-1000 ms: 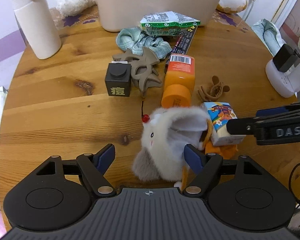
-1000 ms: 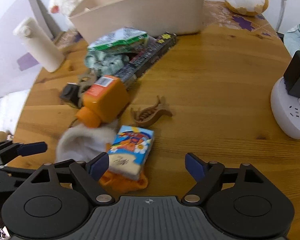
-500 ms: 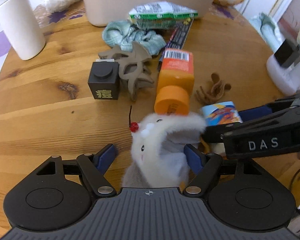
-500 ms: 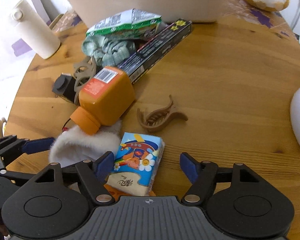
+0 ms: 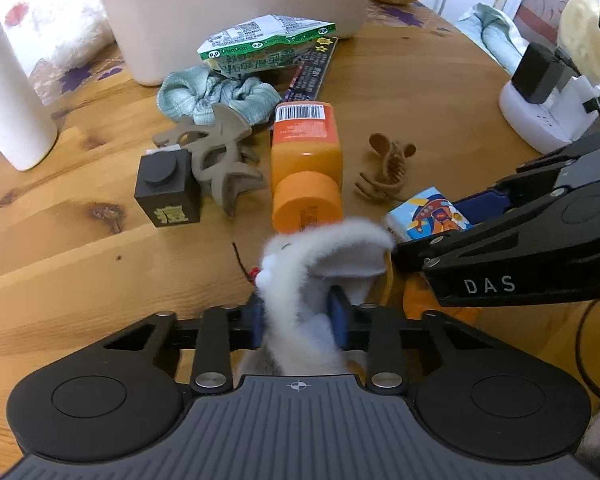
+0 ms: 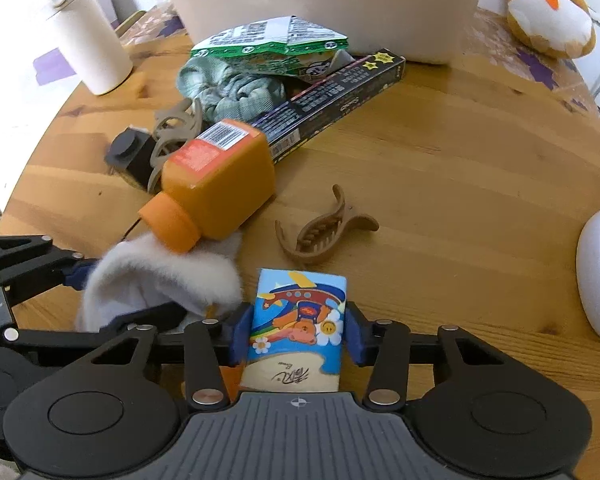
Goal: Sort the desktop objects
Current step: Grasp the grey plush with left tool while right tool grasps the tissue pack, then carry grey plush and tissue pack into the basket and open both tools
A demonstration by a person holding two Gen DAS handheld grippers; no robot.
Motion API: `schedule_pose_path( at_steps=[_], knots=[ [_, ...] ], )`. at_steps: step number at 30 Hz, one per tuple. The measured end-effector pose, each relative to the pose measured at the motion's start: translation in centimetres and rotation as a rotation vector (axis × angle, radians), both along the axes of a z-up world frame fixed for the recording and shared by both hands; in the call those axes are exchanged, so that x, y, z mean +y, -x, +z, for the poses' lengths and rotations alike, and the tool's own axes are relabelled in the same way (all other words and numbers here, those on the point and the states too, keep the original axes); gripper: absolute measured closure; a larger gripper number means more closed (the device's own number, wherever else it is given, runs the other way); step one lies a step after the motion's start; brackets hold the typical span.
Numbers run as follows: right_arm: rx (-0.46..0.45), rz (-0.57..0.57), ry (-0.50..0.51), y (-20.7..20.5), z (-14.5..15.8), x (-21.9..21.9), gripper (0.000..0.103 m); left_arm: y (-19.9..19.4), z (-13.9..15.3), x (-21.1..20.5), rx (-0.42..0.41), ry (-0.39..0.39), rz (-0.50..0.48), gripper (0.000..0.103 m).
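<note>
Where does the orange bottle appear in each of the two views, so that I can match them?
Left wrist view: the orange bottle lies at the centre, its cap toward the camera, touching the furry toy.
Right wrist view: it lies left of centre, its cap pointing lower left.
Shared landmark: the brown hair clip just right of it.

A grey-white plush toy (image 5: 320,264), an orange bottle (image 5: 306,160) and a blue cartoon-printed tissue pack (image 6: 298,320) lie on brown wood-grain table (image 6: 480,152).
</note>
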State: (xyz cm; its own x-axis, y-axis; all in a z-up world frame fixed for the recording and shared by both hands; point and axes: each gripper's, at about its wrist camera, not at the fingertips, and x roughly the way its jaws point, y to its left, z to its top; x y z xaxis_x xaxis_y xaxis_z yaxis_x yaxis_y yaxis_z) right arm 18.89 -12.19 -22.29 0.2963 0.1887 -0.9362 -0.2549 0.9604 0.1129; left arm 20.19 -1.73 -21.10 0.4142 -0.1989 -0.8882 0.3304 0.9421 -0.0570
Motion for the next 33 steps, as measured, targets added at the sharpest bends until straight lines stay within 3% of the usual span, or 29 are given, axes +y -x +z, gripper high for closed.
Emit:
schedule_pose_path(
  at_steps=[7, 14, 24, 33],
  knots=[
    [0.025, -0.049, -0.039, 1.5, 0.2, -1.7, 0.06, 1.7, 0.9, 1.4, 0.005, 0.031, 0.019, 0.085],
    [0.006, -0.185, -0.129, 1.7, 1.4, -6.1, 0.06, 1.5, 2.8, 4.0, -0.015, 0.052, 0.131, 0.086],
    [-0.099, -0.316, -0.163, -1.0, 4.2, -11.1, 0.06, 0.1, 7.2, 6.8, -0.139, 0.021, 0.21, 0.087],
    [-0.246, -0.309, -0.127, -4.9, 7.9, -13.5, 0.06, -4.1, 11.5, 7.8, -0.297, -0.043, 0.202, 0.087]
  ],
)
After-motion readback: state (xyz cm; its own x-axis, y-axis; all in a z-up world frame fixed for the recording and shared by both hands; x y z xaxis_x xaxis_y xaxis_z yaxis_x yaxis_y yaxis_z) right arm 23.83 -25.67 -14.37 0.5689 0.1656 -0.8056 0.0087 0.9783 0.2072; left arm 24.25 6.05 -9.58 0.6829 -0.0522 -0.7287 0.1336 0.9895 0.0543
